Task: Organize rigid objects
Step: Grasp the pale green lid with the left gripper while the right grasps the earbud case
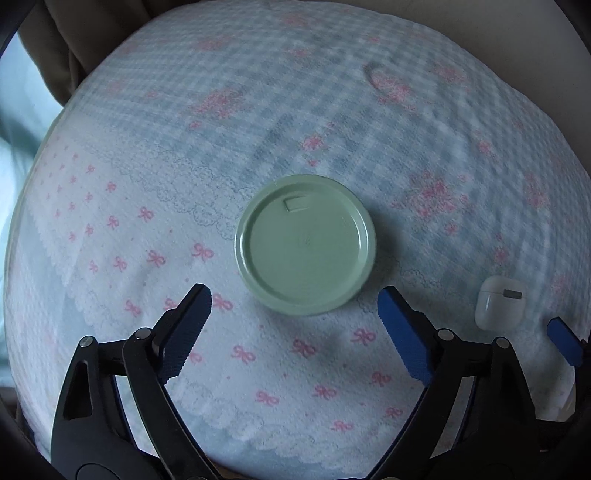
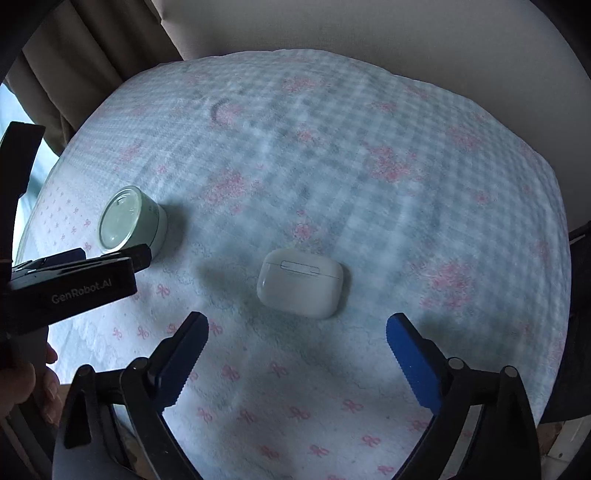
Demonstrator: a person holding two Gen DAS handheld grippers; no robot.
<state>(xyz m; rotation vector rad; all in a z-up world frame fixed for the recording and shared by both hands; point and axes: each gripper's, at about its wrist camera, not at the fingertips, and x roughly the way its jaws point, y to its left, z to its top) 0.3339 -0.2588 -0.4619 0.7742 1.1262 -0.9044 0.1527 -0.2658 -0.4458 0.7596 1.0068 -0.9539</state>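
A round pale-green jar, seen from above with its lid on, stands on the checked cloth. My left gripper hangs over its near edge, open, with the blue pads well apart and touching nothing. A white earbud case lies closed on the cloth just ahead of my right gripper, which is also open and empty. In the right wrist view the green jar stands at the left, behind the left gripper's black body. The earbud case also shows at the right of the left wrist view.
A pale blue checked cloth with pink bows covers the soft surface. A beige curtain hangs at the back left and a plain wall rises behind. A person's hand shows at lower left.
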